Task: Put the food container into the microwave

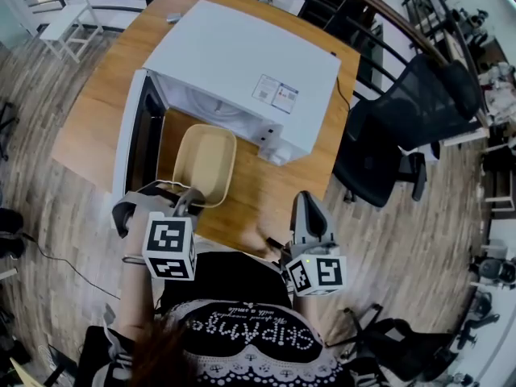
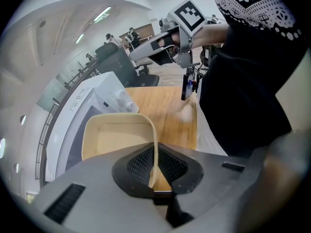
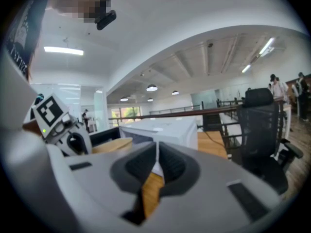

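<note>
Pinching the near rim of the beige food container (image 1: pixel 206 162), the jaws of the left gripper (image 1: pixel 188 201) hold its thin wall upright between their ribbed pads, and the tray stretches away from them toward the white microwave (image 1: pixel 242 63). The container's far end lies at the oven's open mouth, with the open door (image 1: pixel 129 147) swung out to the left of these jaws; whether the tray rests on the wood or hangs just above it cannot be told. The right gripper (image 1: pixel 305 204) hovers to the right of the container and apart from it, its jaws pressed together on nothing, with only the tabletop (image 1: pixel 101 115) showing beneath them. That tabletop is warm brown wood, and the microwave takes up much of it beyond both pairs of jaws. Further right of the right jaws stands a black mesh office chair (image 1: pixel 419 111) on a floor (image 1: pixel 419 240) of pale wooden planks. A dark curved railing (image 1: pixel 387 22) runs behind the tabletop, and the room is a bright open office with strip lights overhead.
</note>
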Motion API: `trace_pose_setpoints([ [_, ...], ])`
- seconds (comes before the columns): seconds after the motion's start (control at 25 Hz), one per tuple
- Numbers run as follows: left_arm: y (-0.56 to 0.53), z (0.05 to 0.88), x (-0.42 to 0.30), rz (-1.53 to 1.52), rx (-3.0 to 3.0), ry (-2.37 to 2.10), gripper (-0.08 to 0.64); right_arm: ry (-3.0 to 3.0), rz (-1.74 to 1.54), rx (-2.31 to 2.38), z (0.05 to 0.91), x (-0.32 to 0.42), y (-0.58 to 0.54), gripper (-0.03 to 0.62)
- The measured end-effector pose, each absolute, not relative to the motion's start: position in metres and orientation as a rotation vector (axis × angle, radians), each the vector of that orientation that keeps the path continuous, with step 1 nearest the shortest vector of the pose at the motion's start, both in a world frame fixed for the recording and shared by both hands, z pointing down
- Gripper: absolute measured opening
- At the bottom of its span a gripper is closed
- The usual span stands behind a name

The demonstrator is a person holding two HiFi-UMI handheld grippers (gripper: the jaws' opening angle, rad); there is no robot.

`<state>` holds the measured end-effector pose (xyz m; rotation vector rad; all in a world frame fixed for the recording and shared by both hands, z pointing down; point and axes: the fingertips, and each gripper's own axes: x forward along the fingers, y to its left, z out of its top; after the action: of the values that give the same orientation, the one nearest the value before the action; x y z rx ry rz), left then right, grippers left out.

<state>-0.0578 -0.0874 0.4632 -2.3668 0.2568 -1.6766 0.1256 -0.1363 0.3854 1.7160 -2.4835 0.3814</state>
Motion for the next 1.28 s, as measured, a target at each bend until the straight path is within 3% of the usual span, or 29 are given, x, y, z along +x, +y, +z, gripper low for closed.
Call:
trace_pose_setpoints([
  [1.28, -0.214, 0.547, -0.037, -1.742, -2.358, 0.127, 0.041, -2.371, 0.400, 1.865, 0.393, 0.158, -0.137, 0.038],
])
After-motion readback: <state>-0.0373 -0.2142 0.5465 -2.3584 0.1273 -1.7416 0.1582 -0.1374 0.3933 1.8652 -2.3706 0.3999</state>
